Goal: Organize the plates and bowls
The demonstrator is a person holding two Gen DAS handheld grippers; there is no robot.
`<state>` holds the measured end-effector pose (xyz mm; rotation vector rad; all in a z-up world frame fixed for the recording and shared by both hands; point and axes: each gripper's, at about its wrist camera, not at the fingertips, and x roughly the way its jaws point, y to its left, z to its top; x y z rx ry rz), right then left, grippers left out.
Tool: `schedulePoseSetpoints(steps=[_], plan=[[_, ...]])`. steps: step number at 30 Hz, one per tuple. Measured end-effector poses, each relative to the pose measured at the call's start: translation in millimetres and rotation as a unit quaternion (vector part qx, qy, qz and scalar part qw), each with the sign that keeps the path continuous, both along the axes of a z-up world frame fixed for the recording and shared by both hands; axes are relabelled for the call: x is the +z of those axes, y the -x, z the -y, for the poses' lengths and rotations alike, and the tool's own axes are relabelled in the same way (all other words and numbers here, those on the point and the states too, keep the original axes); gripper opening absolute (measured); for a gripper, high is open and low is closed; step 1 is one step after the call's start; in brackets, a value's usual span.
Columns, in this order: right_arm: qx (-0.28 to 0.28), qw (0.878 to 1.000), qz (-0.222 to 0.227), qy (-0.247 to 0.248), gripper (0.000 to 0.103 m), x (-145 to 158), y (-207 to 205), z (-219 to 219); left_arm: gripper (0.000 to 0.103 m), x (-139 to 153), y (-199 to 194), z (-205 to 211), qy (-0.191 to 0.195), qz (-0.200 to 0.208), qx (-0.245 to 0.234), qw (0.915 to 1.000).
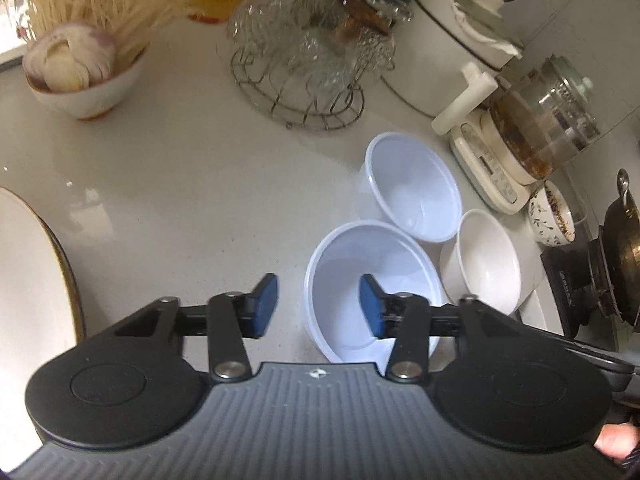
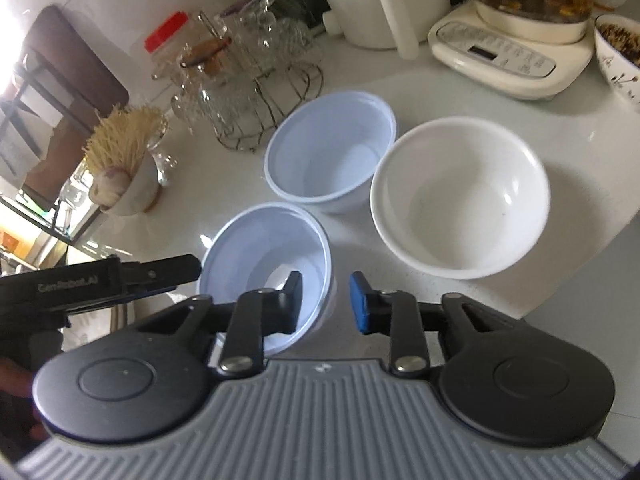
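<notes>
Three empty bowls stand on the white counter. The near pale-blue plastic bowl (image 1: pixel 340 280) (image 2: pixel 256 256) lies between both grippers. My left gripper (image 1: pixel 318 306) is open, its jaws either side of this bowl's left rim. My right gripper (image 2: pixel 326 304) is open, its jaws either side of the bowl's right rim. The far pale-blue bowl (image 1: pixel 416 184) (image 2: pixel 332 148) and a white ceramic bowl (image 1: pixel 488 256) (image 2: pixel 460 196) stand behind. A large white plate (image 1: pixel 28 280) shows at the left edge. The left gripper's body (image 2: pixel 92 284) shows in the right wrist view.
A wire rack of glass cups (image 1: pixel 312 52) (image 2: pixel 248 92), a bowl of garlic and noodles (image 1: pixel 80 68) (image 2: pixel 124 176), a kettle on its base (image 1: pixel 532 136) (image 2: pixel 512 40), a patterned bowl (image 1: pixel 552 216) and a wok (image 1: pixel 624 260) surround the bowls.
</notes>
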<state>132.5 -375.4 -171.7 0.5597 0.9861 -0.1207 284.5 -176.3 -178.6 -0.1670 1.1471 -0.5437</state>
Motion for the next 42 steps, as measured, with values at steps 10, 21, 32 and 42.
schedulePoseSetpoints(steps=[10, 21, 32, 42], plan=[[0.019, 1.0, -0.001, -0.011, 0.011, 0, -12, 4, 0.011, -5, -6, 6, 0.0, -0.006, 0.004, 1.0], [0.089, 0.996, 0.011, -0.017, 0.011, 33, -39, -5, 0.011, 34, 6, -16, -0.012, 0.004, 0.059, 0.9982], [0.168, 0.985, 0.012, -0.025, 0.011, 29, -65, -33, 0.011, 28, 19, -55, -0.016, -0.005, 0.136, 0.9906], [0.207, 0.978, -0.001, -0.024, 0.011, 4, -82, -41, 0.012, 6, 13, -58, -0.033, -0.01, 0.167, 0.9853]])
